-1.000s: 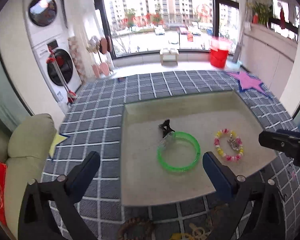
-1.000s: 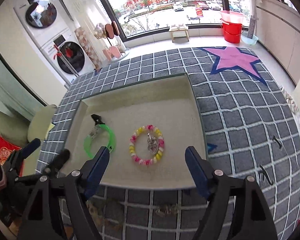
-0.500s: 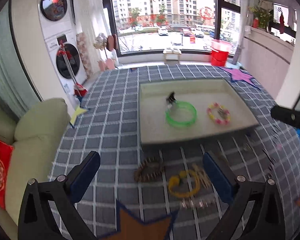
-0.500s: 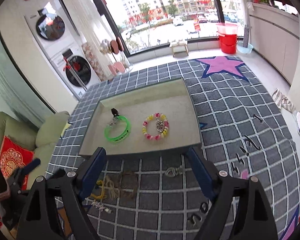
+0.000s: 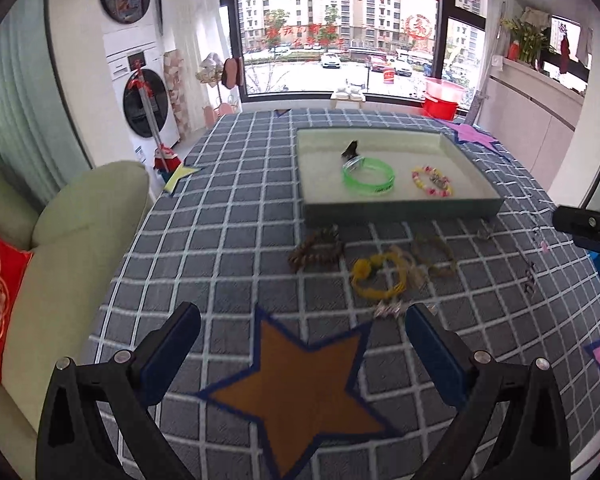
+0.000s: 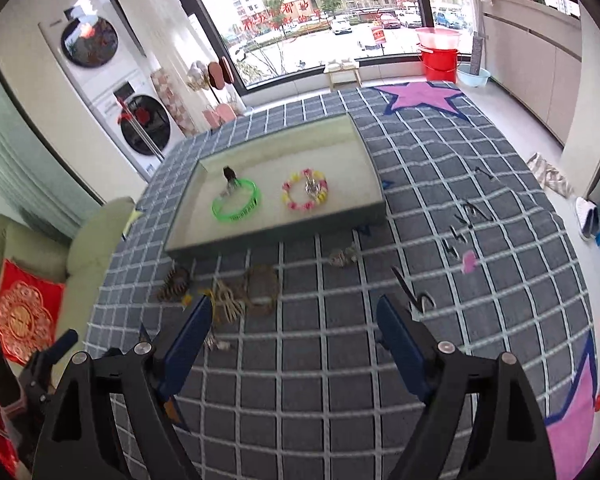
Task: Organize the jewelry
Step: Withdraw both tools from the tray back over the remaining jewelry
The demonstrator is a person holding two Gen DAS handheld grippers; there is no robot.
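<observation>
Right gripper (image 6: pixel 294 322): blue-padded jaws wide apart, nothing between them, hovering over the grey grid-patterned cloth (image 6: pixel 440 184). Shallow rectangular pale tray (image 6: pixel 284 232) sits toward the cloth's far edge. Inside it: translucent green plastic bangle (image 6: pixel 236 203) near the tray's left side, a small black clip (image 6: pixel 229 174) touching its far rim, and a pink-and-yellow beaded bracelet (image 6: pixel 305 195) just beside it, apart. Just outside the tray's near edge lie a brown beaded bracelet (image 6: pixel 174 283), tan cord tangle (image 6: pixel 226 304), brown woven loop (image 6: pixel 262 289) (blurred, details uncertain) and a small silver piece (image 6: pixel 343 256). Dark hair clips (image 6: pixel 466 216) are scattered toward the cloth's right edge.
</observation>
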